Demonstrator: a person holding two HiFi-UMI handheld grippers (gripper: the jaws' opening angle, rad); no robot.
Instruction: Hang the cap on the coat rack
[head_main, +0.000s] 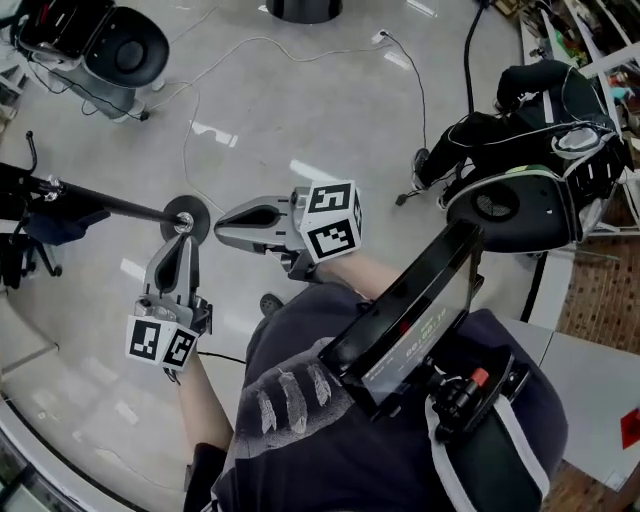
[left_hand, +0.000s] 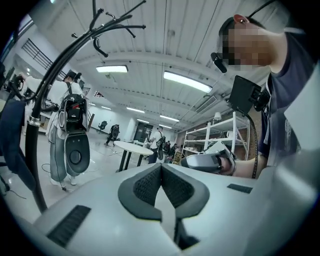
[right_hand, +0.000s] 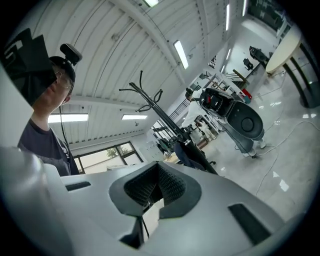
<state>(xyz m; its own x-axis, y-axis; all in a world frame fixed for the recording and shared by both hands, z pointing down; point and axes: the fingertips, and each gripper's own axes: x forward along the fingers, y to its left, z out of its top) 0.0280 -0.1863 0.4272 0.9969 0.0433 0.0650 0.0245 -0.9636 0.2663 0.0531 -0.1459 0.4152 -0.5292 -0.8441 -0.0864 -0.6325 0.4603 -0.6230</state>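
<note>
Risk: cap (left_hand: 11, 145) (I take the dark blue cloth at 9 o'clock, against the coat rack (left_hand: 33, 150) pole, to be it) may sit loosely, and a knock on the pole would drop it. Limp, shape unclear. Left gripper (head_main: 182, 245) and right gripper (head_main: 228, 220), at its 3 o'clock in head view: both closed, empty.

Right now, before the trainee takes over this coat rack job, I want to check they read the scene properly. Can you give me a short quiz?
1. Fill in: the fingers of the left gripper and the right gripper are ___.
2. True or false: the left gripper carries a cap.
3. The coat rack stands on: A a table, B the floor, C a shelf.

Key: 1 shut; 2 false; 3 B.
</note>
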